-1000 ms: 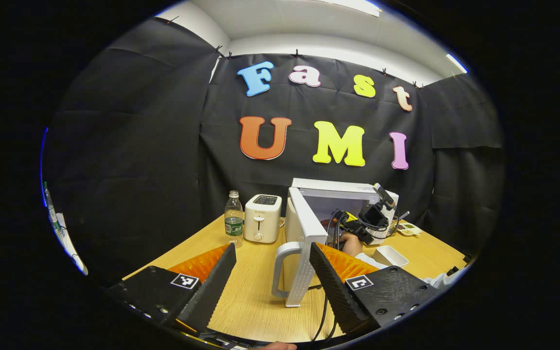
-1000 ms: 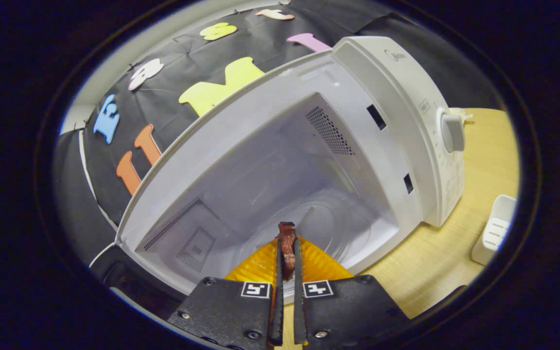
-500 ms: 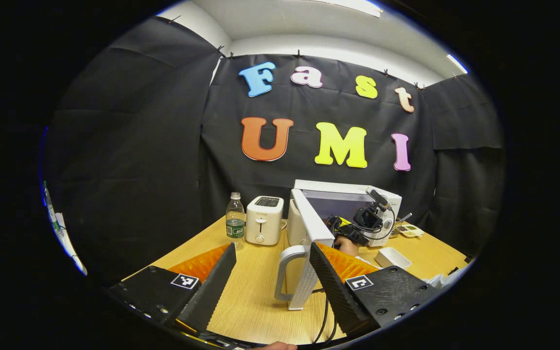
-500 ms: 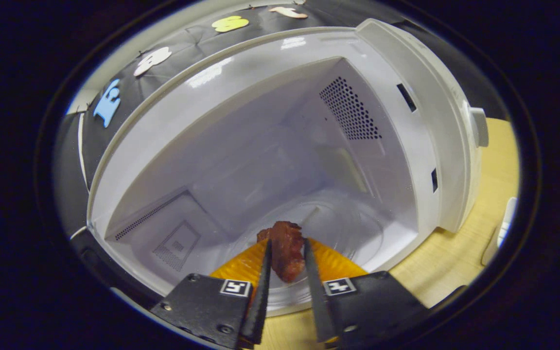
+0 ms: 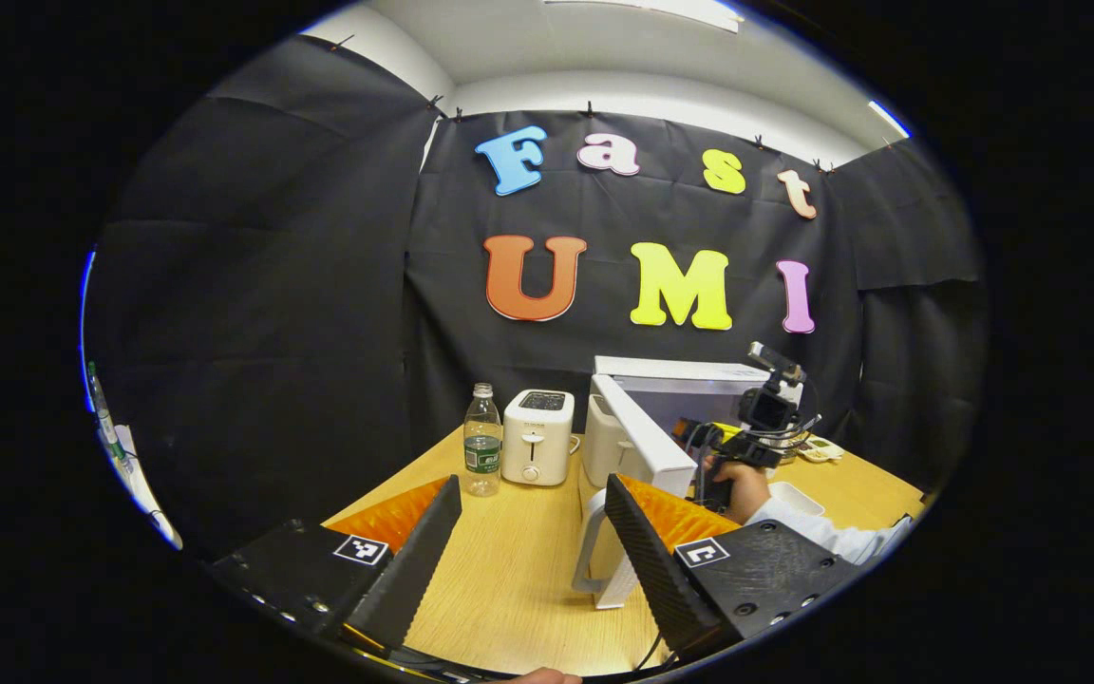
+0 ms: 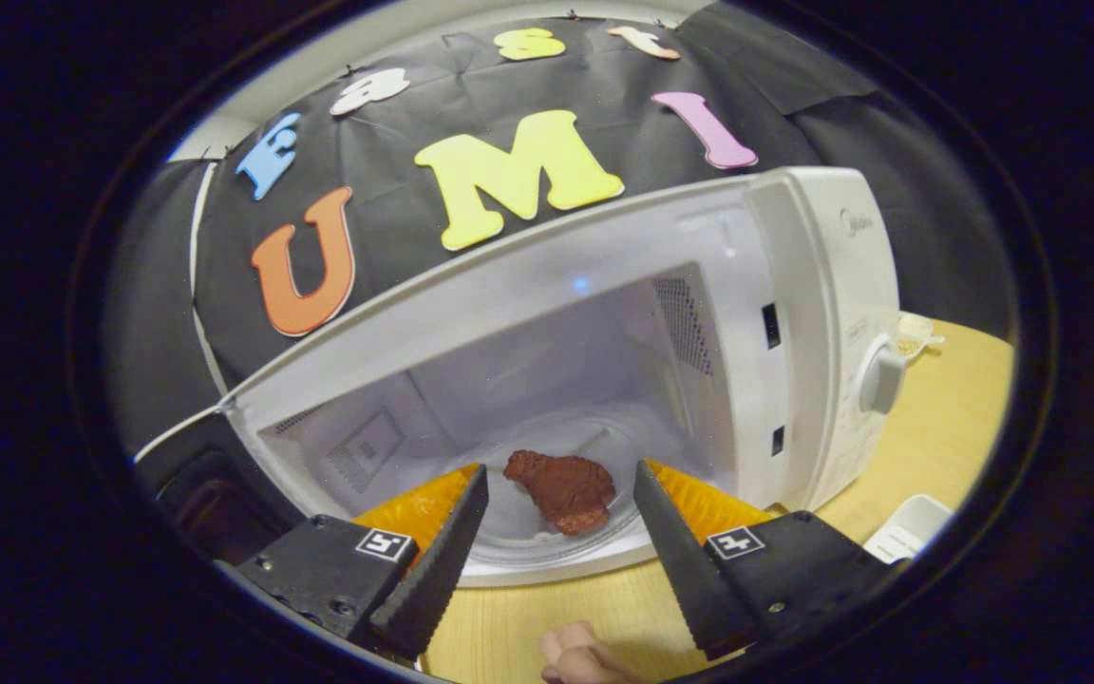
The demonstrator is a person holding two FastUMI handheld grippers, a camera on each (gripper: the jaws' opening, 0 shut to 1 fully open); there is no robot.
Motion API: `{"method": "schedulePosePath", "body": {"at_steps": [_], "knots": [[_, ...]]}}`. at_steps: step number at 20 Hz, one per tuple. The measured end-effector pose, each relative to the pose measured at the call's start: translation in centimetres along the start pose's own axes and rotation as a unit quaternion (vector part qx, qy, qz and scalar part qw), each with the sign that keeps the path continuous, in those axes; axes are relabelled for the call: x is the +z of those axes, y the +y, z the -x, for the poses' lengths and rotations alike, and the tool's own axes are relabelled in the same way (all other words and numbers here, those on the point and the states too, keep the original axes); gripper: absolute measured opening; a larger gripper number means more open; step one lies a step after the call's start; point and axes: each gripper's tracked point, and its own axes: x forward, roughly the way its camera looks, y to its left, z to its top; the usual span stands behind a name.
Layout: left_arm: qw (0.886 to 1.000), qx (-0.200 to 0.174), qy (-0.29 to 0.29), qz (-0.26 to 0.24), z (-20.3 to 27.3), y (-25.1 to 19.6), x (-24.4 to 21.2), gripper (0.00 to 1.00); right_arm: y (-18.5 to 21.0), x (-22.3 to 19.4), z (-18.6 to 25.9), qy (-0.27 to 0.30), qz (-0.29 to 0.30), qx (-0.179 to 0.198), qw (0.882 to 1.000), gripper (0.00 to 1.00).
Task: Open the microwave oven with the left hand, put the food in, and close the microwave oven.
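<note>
Here my right tool (image 6: 556,508) stands with fingers apart before the open microwave oven (image 6: 794,313); the food (image 6: 561,487) lies on its glass turntable (image 6: 509,537). My left tool (image 5: 533,518), fingers apart, hangs beside the oven's door (image 5: 642,442).

- The left tool (image 5: 533,541) has black housings, each carrying a small square black-and-white marker, with screws along the lower edges.
- Its fingers (image 5: 433,551) are wedge-shaped with ridged inner faces.
- The right tool (image 6: 556,541) has the same black housings, markers and ridged fingers (image 6: 443,565).
- In the left gripper view, the right tool carries a black camera and looping black cables.
- The hand (image 5: 745,484) behind it wears a white sleeve (image 5: 818,532).
</note>
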Motion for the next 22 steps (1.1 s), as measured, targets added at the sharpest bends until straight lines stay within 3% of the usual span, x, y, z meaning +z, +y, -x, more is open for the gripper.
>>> {"method": "schedulePosePath", "body": {"at_steps": [1, 7, 8, 9, 10, 11, 12, 13, 14, 15, 16, 17, 18, 19, 20, 21, 22], "knots": [[1.000, 0.003, -0.002, -0.001, -0.3, 0.4, 0.0, 0.94, 0.2, 1.1, 1.4, -0.006, 0.008, 0.014, 1.000, 1.00], [1.000, 0.000, -0.007, 0.001, -2.4, 1.7, -0.7, 0.94, -0.7, 7.4, 12.4, -0.047, 0.042, 0.086, 0.994, 1.00], [1.000, 0.002, 0.000, 0.002, -3.0, 2.0, -1.3, 0.81, -1.3, 8.6, 14.5, -0.058, 0.049, 0.093, 0.993, 1.00], [1.000, 0.005, 0.001, 0.002, -3.3, 2.3, -1.6, 0.93, -2.0, 9.6, 16.7, -0.071, 0.061, 0.100, 0.991, 0.89], [1.000, 0.005, 0.002, 0.005, -3.7, 2.4, -1.8, 0.87, -2.9, 10.6, 18.8, -0.082, 0.077, 0.097, 0.989, 0.89], [1.000, 0.012, 0.004, 0.003, -4.1, 2.7, -2.0, 0.82, -4.0, 11.4, 20.9, -0.094, 0.090, 0.097, 0.987, 1.00], [1.000, 0.011, 0.006, 0.006, -4.5, 2.8, -2.6, 0.60, -4.7, 12.4, 22.9, -0.104, 0.102, 0.098, 0.984, 0.89], [1.000, 0.008, 0.010, 0.004, -4.6, 2.7, -2.9, 0.54, -5.5, 12.9, 24.8, -0.108, 0.114, 0.096, 0.983, 0.89], [1.000, 0.009, 0.004, 0.000, -5.0, 2.9, -3.0, 0.42, -6.6, 13.6, 26.5, -0.108, 0.123, 0.089, 0.983, 0.89], [1.000, 0.008, 0.002, 0.000, -5.6, 2.9, -3.1, 0.29, -7.6, 14.3, 28.2, -0.112, 0.127, 0.086, 0.982, 1.00], [1.000, -0.003, 0.003, 0.002, -5.9, 2.3, -3.4, 0.21, -8.3, 14.9, 29.7, -0.113, 0.130, 0.086, 0.981, 1.00], [1.000, -0.010, 0.005, 0.000, -6.5, 2.0, -3.8, 0.29, -9.1, 15.3, 31.1, -0.115, 0.132, 0.084, 0.981, 1.00], [1.000, -0.016, 0.010, -0.004, -6.9, 1.6, -4.5, 0.10, -9.9, 15.9, 32.4, -0.116, 0.135, 0.083, 0.981, 0.90], [1.000, -0.020, 0.015, -0.009, -7.4, 1.3, -5.1, 0.27, -10.7, 16.1, 33.5, -0.119, 0.137, 0.081, 0.980, 1.00], [0.999, -0.024, 0.018, -0.013, -7.7, 1.0, -5.5, 0.26, -11.3, 16.5, 34.5, -0.121, 0.142, 0.080, 0.979, 0.90], [0.999, -0.029, 0.020, -0.015, -8.1, 0.7, -5.9, 0.27, -12.0, 16.5, 35.4, -0.120, 0.148, 0.076, 0.979, 0.89], [0.999, -0.029, 0.014, -0.008, -8.4, 0.5, -6.1, 0.10, -12.6, 16.7, 36.3, -0.121, 0.155, 0.073, 0.978, 1.00]]}}
